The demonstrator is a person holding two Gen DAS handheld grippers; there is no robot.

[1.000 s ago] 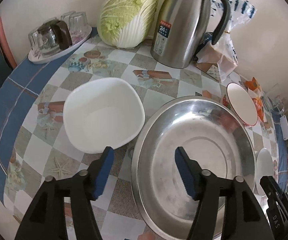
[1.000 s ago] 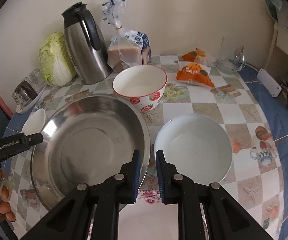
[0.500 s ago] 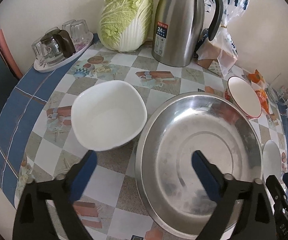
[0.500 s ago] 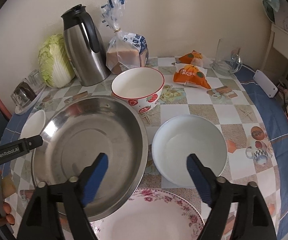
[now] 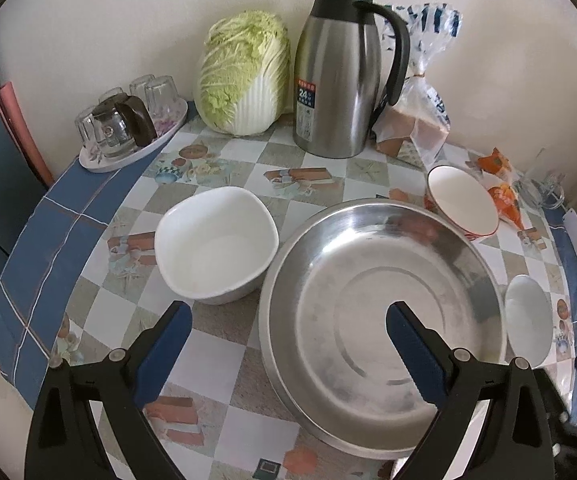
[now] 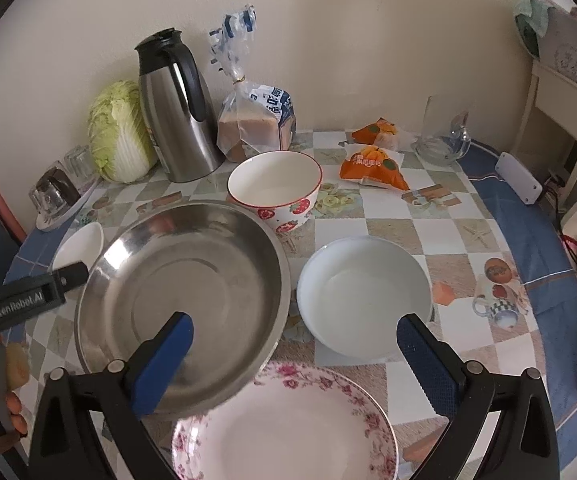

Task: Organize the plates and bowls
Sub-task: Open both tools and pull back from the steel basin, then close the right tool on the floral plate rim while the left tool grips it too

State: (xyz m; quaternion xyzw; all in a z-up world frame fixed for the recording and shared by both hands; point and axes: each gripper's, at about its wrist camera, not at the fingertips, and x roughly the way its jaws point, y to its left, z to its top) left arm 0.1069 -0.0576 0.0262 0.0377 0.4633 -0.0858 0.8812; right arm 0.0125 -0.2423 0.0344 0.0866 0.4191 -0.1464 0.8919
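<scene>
A large steel basin (image 5: 380, 320) (image 6: 184, 300) sits in the middle of the table. A squarish white bowl (image 5: 216, 244) (image 6: 78, 246) stands left of it. A round white bowl (image 6: 364, 296) (image 5: 528, 320) stands right of it. A strawberry-patterned bowl (image 6: 276, 188) (image 5: 462, 200) stands behind. A floral plate (image 6: 288, 424) lies at the front, its left edge under the basin's rim. My left gripper (image 5: 288, 320) is open and empty above the basin's near left rim. My right gripper (image 6: 294, 340) is open and empty above the plate.
A steel thermos jug (image 5: 344, 76), a napa cabbage (image 5: 244, 76), a bread bag (image 6: 256, 120) and a tray of glasses (image 5: 128, 120) line the wall. Orange snack packets (image 6: 372, 164) and a glass pitcher (image 6: 444, 132) lie at the back right.
Both grippers have opened wide and pulled back and up from the table. The right gripper was nearly shut by the basin's rim one second ago. The floral plate has come into view.
</scene>
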